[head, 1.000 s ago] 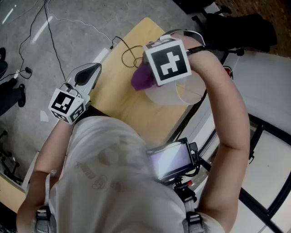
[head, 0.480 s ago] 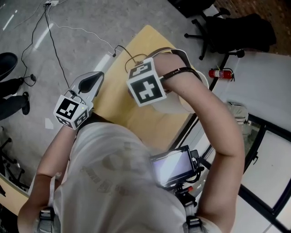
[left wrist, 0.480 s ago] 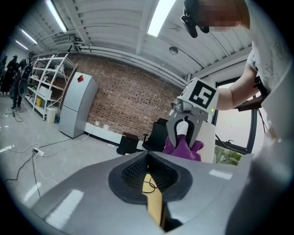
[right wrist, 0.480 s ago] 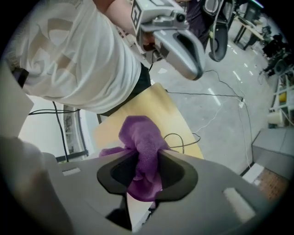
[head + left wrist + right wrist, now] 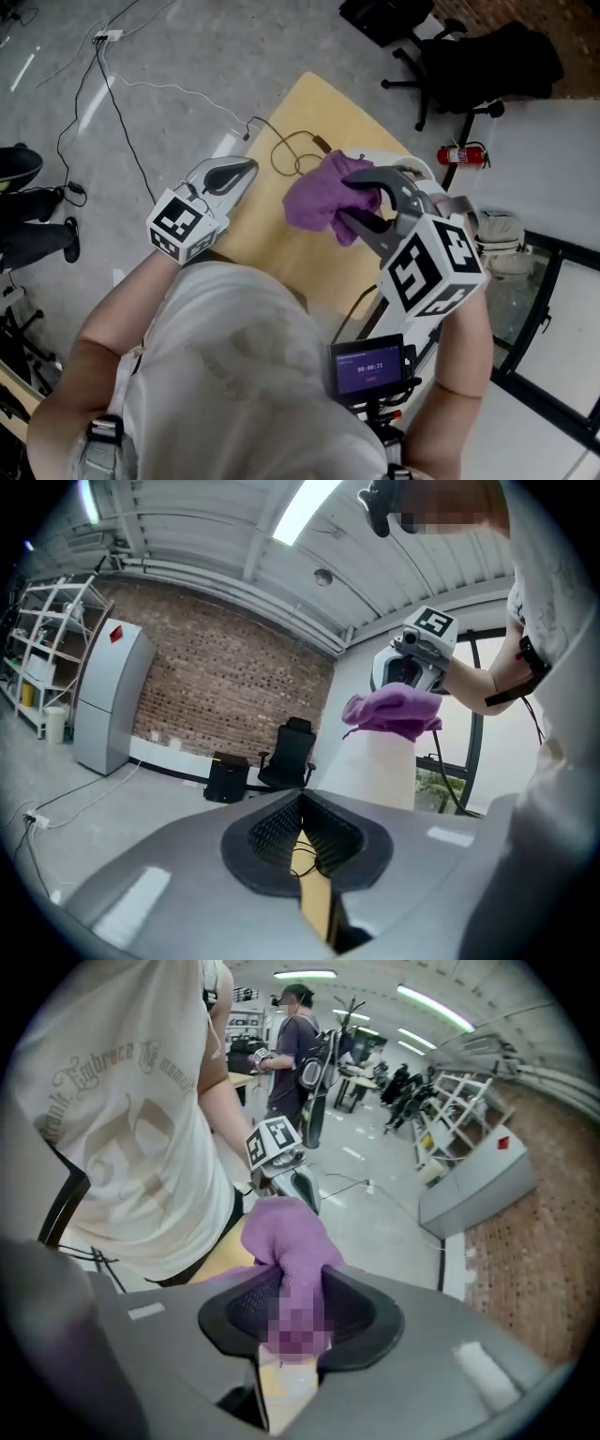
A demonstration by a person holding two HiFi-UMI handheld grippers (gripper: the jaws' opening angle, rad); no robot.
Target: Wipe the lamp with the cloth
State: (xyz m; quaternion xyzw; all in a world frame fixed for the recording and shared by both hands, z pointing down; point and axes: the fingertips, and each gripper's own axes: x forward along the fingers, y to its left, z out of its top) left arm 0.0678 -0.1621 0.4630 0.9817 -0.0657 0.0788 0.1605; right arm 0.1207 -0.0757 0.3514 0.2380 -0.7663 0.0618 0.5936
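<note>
Above wooden table [image 5: 267, 239], right claw [image 5: 345, 201] grips purple cloth [image 5: 314, 195].

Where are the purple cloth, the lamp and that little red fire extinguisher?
purple cloth [image 5: 319, 192]: head view, middle of its bunched folds.
lamp [image 5: 380, 772]: left gripper view, side of its white shade.
fire extinguisher [image 5: 461, 153]: head view, its red body.

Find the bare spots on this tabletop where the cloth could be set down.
Bare wood of the table lies on the near side, between the left gripper and the lamp. The far end holds a looped cable. The right side is crowded: lamp, cloth and right gripper.
</note>
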